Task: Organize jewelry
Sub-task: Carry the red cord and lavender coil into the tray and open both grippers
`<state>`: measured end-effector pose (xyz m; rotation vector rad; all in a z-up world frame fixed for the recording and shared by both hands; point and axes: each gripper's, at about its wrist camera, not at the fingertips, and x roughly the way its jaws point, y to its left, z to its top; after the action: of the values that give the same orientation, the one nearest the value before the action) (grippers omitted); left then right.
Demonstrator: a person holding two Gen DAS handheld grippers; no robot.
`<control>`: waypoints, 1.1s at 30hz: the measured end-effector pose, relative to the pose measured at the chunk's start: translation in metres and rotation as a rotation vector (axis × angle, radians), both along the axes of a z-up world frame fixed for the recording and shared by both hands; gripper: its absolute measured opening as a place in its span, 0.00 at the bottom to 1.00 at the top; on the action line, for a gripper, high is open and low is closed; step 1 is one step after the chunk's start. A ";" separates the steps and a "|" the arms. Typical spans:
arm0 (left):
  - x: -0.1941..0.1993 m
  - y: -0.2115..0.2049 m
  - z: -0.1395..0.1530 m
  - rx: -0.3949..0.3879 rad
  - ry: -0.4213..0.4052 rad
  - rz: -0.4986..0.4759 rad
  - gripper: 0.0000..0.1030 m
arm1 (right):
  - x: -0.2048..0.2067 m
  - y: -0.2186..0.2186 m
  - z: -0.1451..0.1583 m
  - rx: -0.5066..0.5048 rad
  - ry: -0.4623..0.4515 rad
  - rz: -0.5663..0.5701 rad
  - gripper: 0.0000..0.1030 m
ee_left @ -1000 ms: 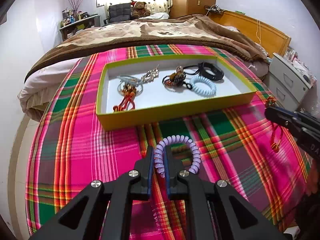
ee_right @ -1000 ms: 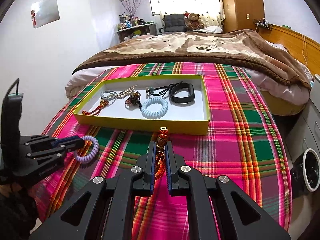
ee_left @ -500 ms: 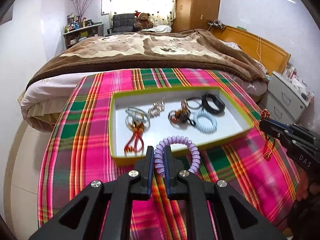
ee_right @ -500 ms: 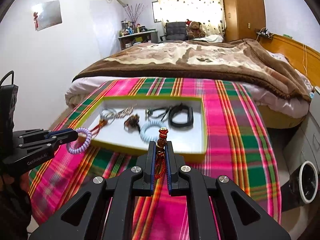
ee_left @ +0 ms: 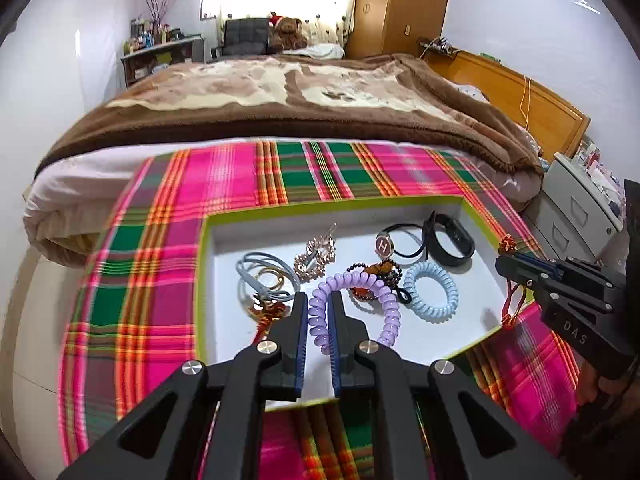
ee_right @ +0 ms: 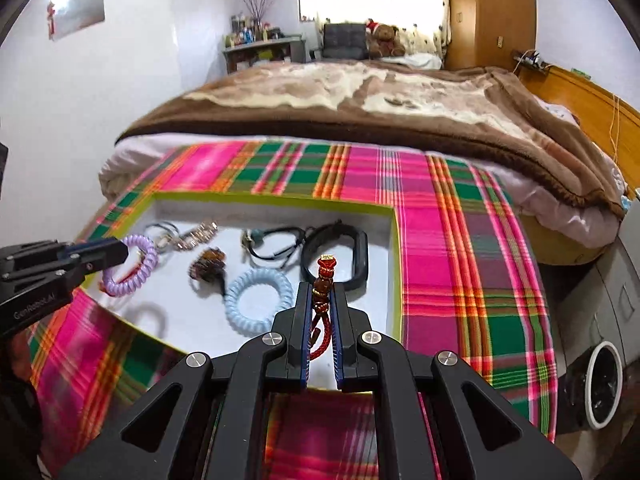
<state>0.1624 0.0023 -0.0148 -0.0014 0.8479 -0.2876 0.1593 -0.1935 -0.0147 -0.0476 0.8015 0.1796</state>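
My left gripper (ee_left: 318, 308) is shut on a purple spiral hair tie (ee_left: 384, 300) and holds it above the left part of the yellow-rimmed white tray (ee_left: 208, 280); the tie also shows in the right wrist view (ee_right: 136, 268). My right gripper (ee_right: 322, 300) is shut on a red braided cord with beads (ee_right: 325, 280), held above the tray's (ee_right: 396, 272) near right part. From the left wrist view that gripper (ee_left: 516, 268) hangs the cord (ee_left: 510, 304) over the tray's right rim. In the tray lie a light blue spiral tie (ee_left: 430, 290), a black band (ee_left: 450, 240) and several other pieces.
The tray sits on a pink, green and orange plaid cloth (ee_left: 160, 240) at the foot of a bed with a brown blanket (ee_left: 280, 100). A grey drawer unit (ee_left: 580, 208) and a white-rimmed bin (ee_right: 604, 384) stand at the right.
Both grippers have moved forward and up from over the plaid cloth to over the tray, each still holding its piece.
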 end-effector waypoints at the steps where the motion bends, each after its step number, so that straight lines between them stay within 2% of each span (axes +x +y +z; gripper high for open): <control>1: 0.004 -0.001 -0.006 -0.001 0.019 -0.001 0.10 | 0.002 0.000 -0.003 -0.004 0.006 0.001 0.09; 5: 0.007 -0.004 -0.015 0.027 0.032 -0.002 0.10 | 0.010 0.004 -0.013 -0.007 0.032 0.008 0.09; 14: 0.010 -0.002 -0.024 0.022 0.066 0.002 0.10 | 0.016 0.019 -0.025 -0.013 0.068 0.044 0.09; 24: 0.010 0.003 -0.026 0.006 0.083 0.013 0.10 | 0.017 0.022 -0.026 -0.019 0.059 0.041 0.09; 26: 0.009 0.002 -0.024 0.001 0.082 0.011 0.11 | 0.017 0.022 -0.026 -0.019 0.053 0.037 0.13; 29: 0.006 0.002 -0.023 0.009 0.079 0.018 0.12 | 0.014 0.022 -0.023 -0.009 0.042 0.035 0.13; 31: 0.001 0.001 -0.021 0.028 0.063 0.021 0.22 | 0.012 0.021 -0.020 -0.003 0.031 0.026 0.15; 33: -0.002 0.001 -0.018 0.020 0.060 0.026 0.28 | 0.010 0.019 -0.019 0.005 0.025 0.019 0.20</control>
<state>0.1606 0.0036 -0.0332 -0.0026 0.9093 -0.2555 0.1694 -0.1742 -0.0332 -0.0482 0.8257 0.2000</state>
